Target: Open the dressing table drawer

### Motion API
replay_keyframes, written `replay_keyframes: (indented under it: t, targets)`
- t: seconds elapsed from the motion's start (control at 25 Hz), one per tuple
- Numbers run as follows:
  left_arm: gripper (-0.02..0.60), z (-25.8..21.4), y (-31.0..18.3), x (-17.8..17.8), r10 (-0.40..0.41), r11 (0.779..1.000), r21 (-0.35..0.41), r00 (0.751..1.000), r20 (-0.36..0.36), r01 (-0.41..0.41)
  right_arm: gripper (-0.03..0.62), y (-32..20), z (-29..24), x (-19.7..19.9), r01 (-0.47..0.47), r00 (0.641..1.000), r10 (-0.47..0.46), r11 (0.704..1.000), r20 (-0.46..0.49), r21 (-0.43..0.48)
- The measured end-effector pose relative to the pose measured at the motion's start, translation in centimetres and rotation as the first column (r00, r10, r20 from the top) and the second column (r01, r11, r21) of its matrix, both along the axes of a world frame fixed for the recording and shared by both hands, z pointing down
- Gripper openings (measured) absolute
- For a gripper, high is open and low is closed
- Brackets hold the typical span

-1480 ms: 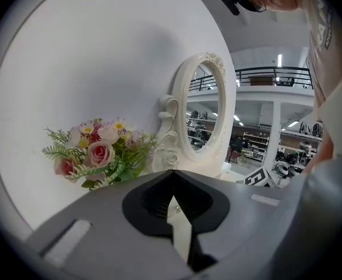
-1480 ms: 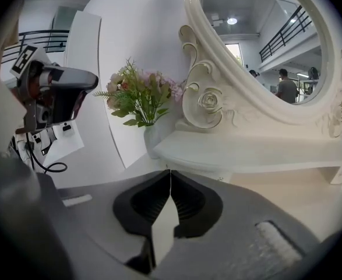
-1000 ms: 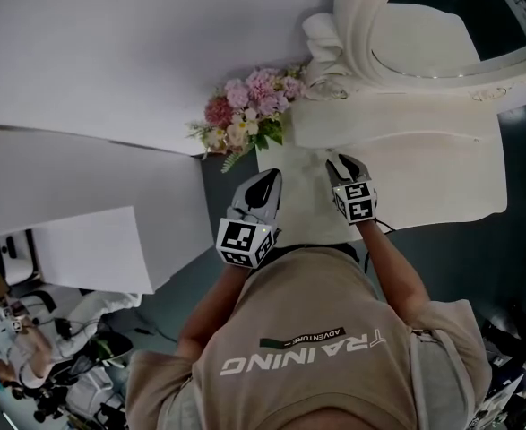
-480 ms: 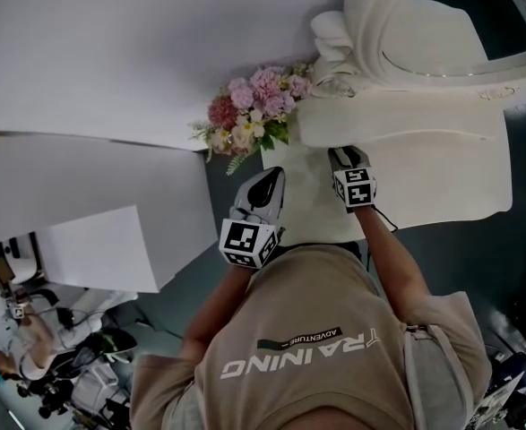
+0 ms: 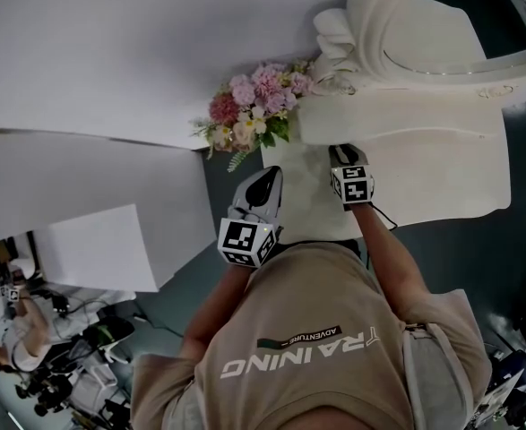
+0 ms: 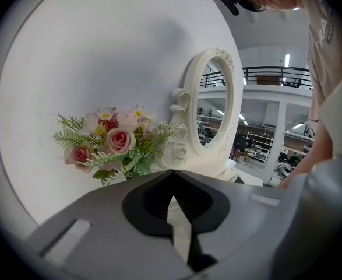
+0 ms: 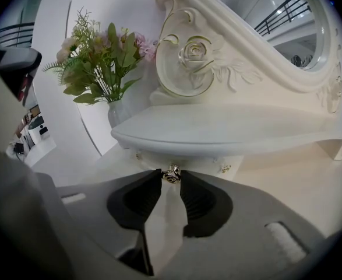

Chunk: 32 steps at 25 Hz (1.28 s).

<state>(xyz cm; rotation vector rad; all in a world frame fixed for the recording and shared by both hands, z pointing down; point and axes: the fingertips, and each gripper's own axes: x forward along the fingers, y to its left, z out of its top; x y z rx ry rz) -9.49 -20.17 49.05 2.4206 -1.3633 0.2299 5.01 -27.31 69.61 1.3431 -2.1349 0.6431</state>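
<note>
A white dressing table point(image 5: 442, 186) carries an oval mirror point(image 5: 460, 25) above a curved shelf point(image 7: 235, 130). Under the shelf sits a small drawer front point(image 7: 185, 158) with a silver knob point(image 7: 171, 174). My right gripper point(image 7: 171, 176) is at that knob; its jaws are closing and the tips touch the knob on both sides. In the head view the right gripper point(image 5: 341, 153) reaches under the shelf edge. My left gripper point(image 5: 264, 179) hovers over the table's left end, shut with nothing in it, its fingertips point(image 6: 172, 172) meeting in front of the flowers point(image 6: 115, 144).
A bouquet of pink flowers point(image 5: 254, 106) in a vase stands at the table's left back corner, next to the drawer. A white wall point(image 5: 110, 52) runs behind. The person's torso and forearms fill the lower head view. Dark floor point(image 5: 513, 240) lies to the right.
The right gripper has moved forward and down to the edge of the shelf. The left gripper has stayed where it was.
</note>
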Motion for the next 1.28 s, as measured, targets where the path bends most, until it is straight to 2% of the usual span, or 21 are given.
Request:
replay_keyframes:
  t: [0.56, 0.88, 1.28]
  targets:
    - [0.018, -0.5, 1.6, -0.7, -0.014, 1.0, 0.016, 1.0, 0.007, 0.014, 0.103, 2.7, 0.1, 0.4, 0.018, 1.0, -0.018, 1.0, -0.01, -0.014]
    - [0.018, -0.6, 2.7, -0.5, -0.006, 0.999, 0.04, 0.999, 0.038, 0.004, 0.103, 4.4, 0.2, 0.6, 0.019, 1.0, -0.019, 1.0, -0.009, -0.022]
    - [0.018, -0.3, 3.8, -0.8, -0.012, 0.999, 0.038, 1.0, 0.028, 0.01, 0.103, 5.8, 0.5, 0.6, 0.027, 1.0, -0.028, 0.999, -0.015, -0.026]
